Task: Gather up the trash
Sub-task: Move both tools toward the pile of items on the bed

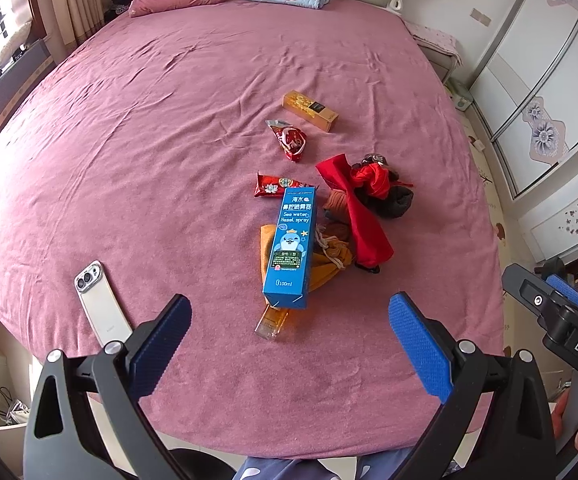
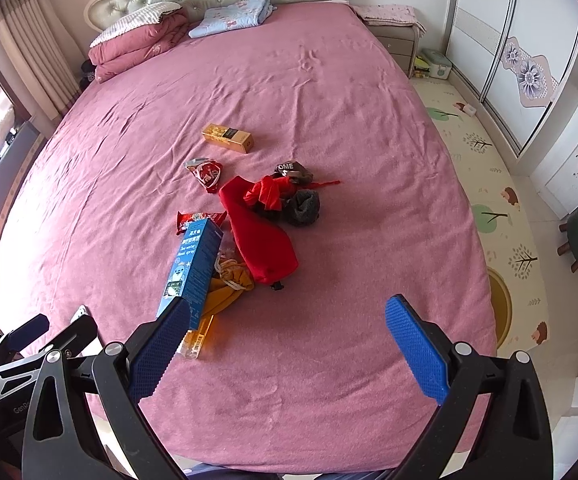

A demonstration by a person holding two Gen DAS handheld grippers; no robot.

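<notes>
Trash lies mid-bed (image 1: pixel 169 128), the blue box (image 1: pixel 289 246) nearest the foot edge, its long axis running from that edge toward the headboard, almost in line with the left gripper (image 1: pixel 289 332). Both grippers are spread wide and empty. I judge the left nearer, since the right gripper (image 2: pixel 289 340) sees the box off to its left.

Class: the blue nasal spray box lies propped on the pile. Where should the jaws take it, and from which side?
Grip the blue nasal spray box across its long narrow sides near the raised lower end, coming from the near bed edge; that end overhangs the amber bottle, leaving room beneath.
</notes>
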